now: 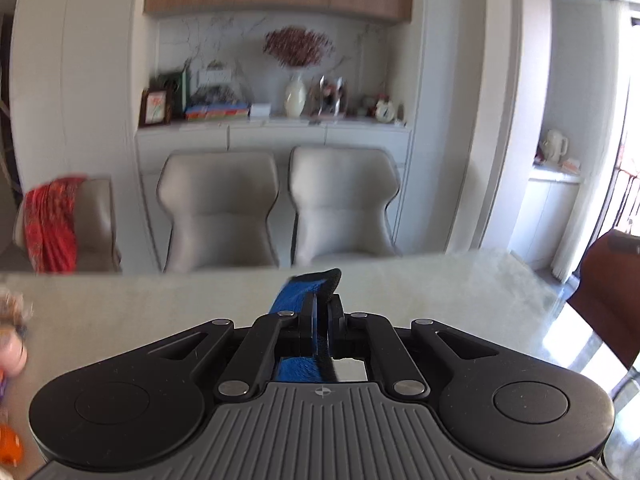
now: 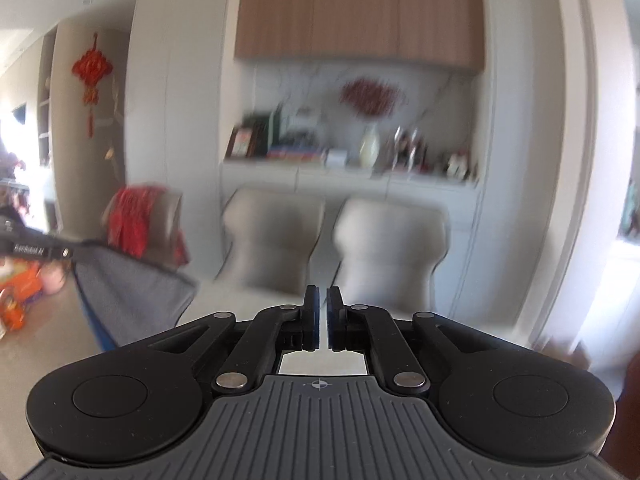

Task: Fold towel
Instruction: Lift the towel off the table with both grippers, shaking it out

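Towel (image 1: pixel 310 286): blue pile, dark hem; a corner pinched between the left gripper (image 1: pixel 322 308) fingers, tip poking past them, above the table (image 1: pixel 160 304).
Right view: grey side hangs from the left tool, well left of the fingers.
Right gripper (image 2: pixel 323 308): fingers nearly together, a thin gap, nothing seen between.
Handling: light, limp, drapes freely; probably grips well.
Hold: hemmed corners, opposite corner next.
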`<state>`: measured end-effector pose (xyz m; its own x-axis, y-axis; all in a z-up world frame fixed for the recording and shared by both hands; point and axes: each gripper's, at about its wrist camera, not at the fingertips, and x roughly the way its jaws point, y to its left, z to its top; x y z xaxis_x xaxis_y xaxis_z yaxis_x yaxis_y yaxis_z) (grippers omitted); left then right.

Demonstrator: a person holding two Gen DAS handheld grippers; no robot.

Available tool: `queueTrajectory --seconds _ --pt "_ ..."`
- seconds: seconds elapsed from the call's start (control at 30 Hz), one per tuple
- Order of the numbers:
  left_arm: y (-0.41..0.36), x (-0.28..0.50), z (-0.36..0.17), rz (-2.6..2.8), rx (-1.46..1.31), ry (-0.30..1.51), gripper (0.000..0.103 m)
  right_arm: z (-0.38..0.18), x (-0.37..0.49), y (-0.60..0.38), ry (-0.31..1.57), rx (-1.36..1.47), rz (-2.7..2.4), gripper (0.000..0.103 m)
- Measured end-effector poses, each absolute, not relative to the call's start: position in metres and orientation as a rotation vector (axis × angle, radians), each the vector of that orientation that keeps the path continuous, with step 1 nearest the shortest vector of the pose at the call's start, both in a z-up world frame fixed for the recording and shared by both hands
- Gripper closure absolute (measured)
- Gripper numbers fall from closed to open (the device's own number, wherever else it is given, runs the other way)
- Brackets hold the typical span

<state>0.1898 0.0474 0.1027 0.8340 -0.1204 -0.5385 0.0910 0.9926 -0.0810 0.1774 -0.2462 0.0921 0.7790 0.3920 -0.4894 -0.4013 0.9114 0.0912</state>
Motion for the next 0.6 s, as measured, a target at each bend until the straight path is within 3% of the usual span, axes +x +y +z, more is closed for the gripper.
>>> queueTrajectory --seconds 0.17,0.27,0.37,0.47,0.6 --pt "0.07 0.176 0.07 -0.072 -0.122 0.658 0.1 0.006 0.176 -0.183 0.774 -0.109 0.567 0.096" --pt "0.086 0.174 0.077 -0.059 -0.147 0.644 0.1 -0.026 0.186 -0.148 0.837 -0.211 0.624 0.094" --pt "0.097 0.174 0.09 -0.049 -0.139 0.61 0.1 -0.04 0.205 -0.125 0.882 -0.139 0.683 0.089" --pt "0.107 0.176 0.107 -0.052 -0.139 0.575 0.099 -0.051 0.234 -0.124 0.933 0.093 0.7 0.071" --pt "0.116 0.187 0.12 -0.066 -0.138 0.557 0.099 -0.074 0.271 -0.133 1.018 0.418 0.659 0.068"
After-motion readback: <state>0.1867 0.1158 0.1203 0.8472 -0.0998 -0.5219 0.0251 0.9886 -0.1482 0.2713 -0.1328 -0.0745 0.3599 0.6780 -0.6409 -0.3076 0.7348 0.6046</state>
